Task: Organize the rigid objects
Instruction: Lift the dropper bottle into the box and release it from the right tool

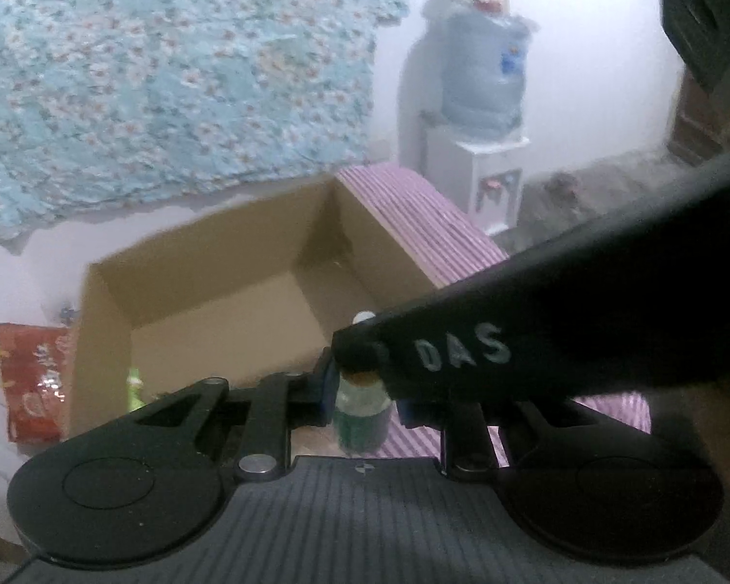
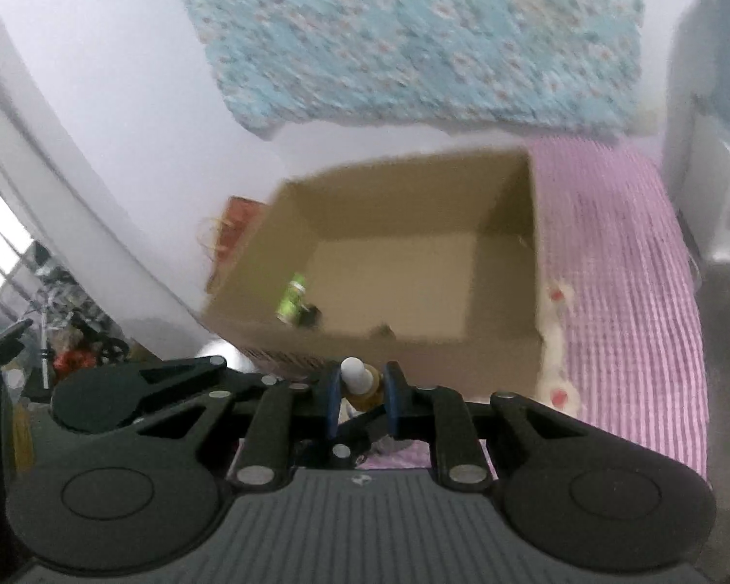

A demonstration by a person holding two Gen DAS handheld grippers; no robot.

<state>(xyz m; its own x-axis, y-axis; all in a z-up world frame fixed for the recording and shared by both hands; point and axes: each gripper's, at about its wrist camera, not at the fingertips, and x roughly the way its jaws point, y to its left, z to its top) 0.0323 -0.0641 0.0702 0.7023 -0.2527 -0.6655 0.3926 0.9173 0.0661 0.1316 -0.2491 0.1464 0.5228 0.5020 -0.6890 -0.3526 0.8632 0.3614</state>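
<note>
Cardboard box (image 2: 404,253) sits open on a purple striped cloth (image 2: 628,292), ready to receive things. Each tool is closed on a small bottle, held just before the box, probably for dropping in. The left tool (image 1: 362,396) grips a green bottle (image 1: 362,418); the right tool (image 2: 362,396) grips a white-capped amber bottle (image 2: 360,382). Only the right view shows a green container (image 2: 292,299) already inside; the left view shows the other tool's black arm (image 1: 535,331) crossing.

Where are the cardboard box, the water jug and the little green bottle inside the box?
cardboard box (image 2: 506,340): right wrist view, front wall.
water jug (image 1: 482,68): left wrist view, blue body.
green bottle (image 2: 291,301): right wrist view, label.
</note>
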